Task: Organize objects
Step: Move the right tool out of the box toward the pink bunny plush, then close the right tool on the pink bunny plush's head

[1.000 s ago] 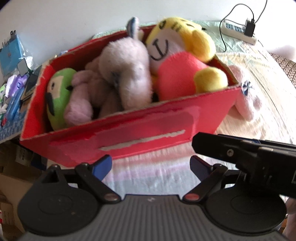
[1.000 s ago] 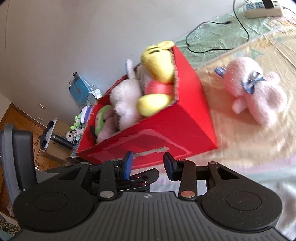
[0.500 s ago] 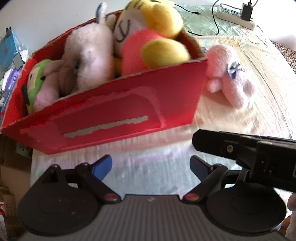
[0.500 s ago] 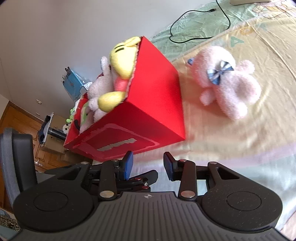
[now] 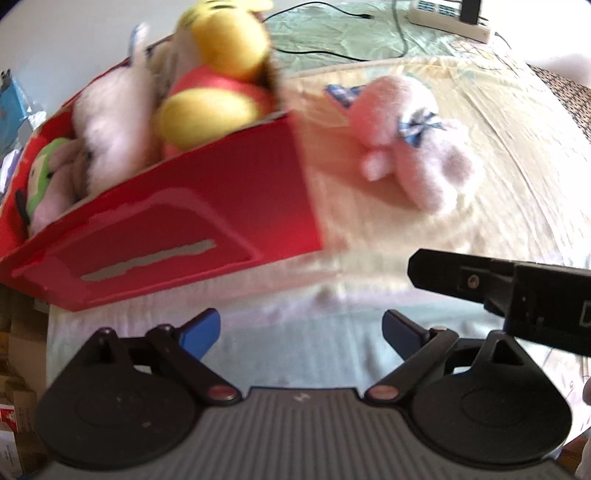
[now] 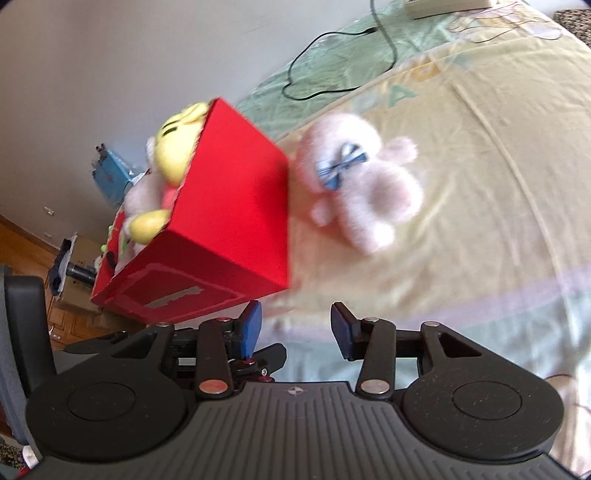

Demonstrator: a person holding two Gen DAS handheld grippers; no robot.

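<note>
A red cardboard box [image 5: 207, 218] [image 6: 236, 221] stands on the bed, packed with several plush toys: a yellow and red one [image 5: 218, 70], a pale pink one [image 5: 114, 122] and a green one [image 5: 40, 177]. To its right a pink plush with a blue bow [image 5: 413, 147] [image 6: 365, 188] lies loose on the sheet. My left gripper [image 5: 301, 328] is open, empty, and short of the box. My right gripper [image 6: 295, 328] is open with nothing between its fingers; its body [image 5: 517, 295] shows at the right of the left wrist view.
A white power strip [image 5: 450, 18] with a black cable [image 5: 332, 51] [image 6: 332, 81] lies at the far edge of the bed by the wall. Clutter and a blue item [image 6: 110, 173] sit left of the box, over a wooden floor.
Both views have swung to the right: the box has slid leftward in frame and the pink plush has come nearer the centre. Both grippers remain open.
</note>
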